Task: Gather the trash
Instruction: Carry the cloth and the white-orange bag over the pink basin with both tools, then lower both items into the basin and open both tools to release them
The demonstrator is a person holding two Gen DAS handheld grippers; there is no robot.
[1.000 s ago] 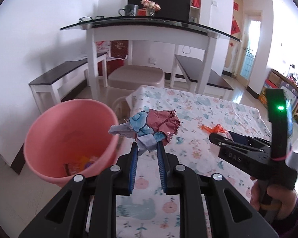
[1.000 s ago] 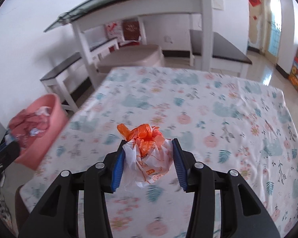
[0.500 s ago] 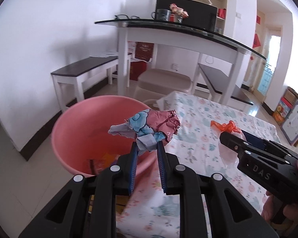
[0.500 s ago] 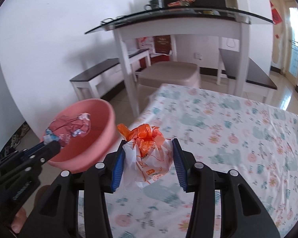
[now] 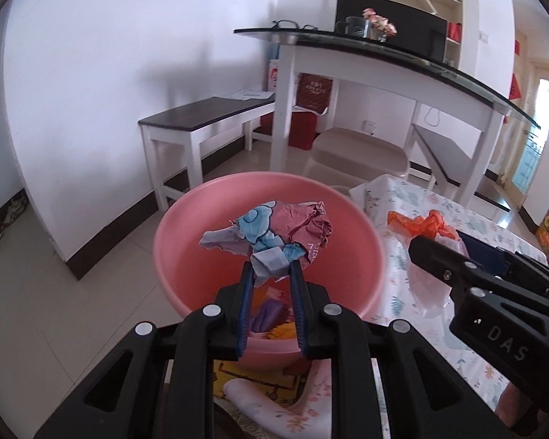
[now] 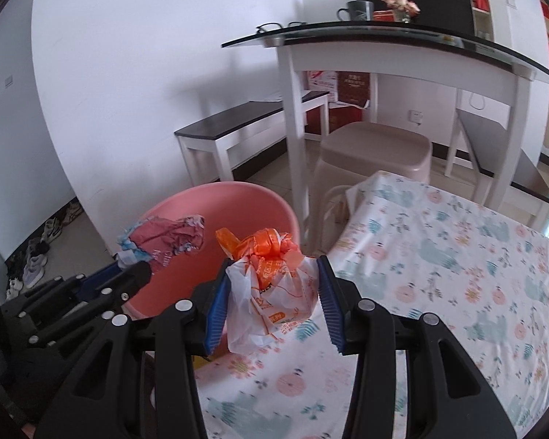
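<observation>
My left gripper (image 5: pixel 271 272) is shut on a crumpled red and blue wrapper (image 5: pixel 274 232) and holds it over the open pink bucket (image 5: pixel 208 226). Some trash lies in the bucket's bottom (image 5: pixel 274 314). My right gripper (image 6: pixel 274 274) is shut on a knotted white and orange plastic bag (image 6: pixel 274 278), held over the table's left edge beside the bucket (image 6: pixel 230 205). The left gripper (image 6: pixel 135 267) and its wrapper (image 6: pixel 168 237) show in the right wrist view. The right gripper (image 5: pixel 421 245) with its bag (image 5: pixel 421 226) shows in the left wrist view.
The table wears a floral cloth (image 6: pixel 457 274). A beige stool (image 6: pixel 373 153) stands behind it. A white glass-topped desk (image 6: pixel 384 44) and dark benches (image 6: pixel 245 117) lie beyond. Shoes (image 6: pixel 36 256) line the wall at left.
Both grippers have moved left. The wrapper has gone from beside the bucket to over its opening. The bag has gone from over the table's middle to its left edge.
</observation>
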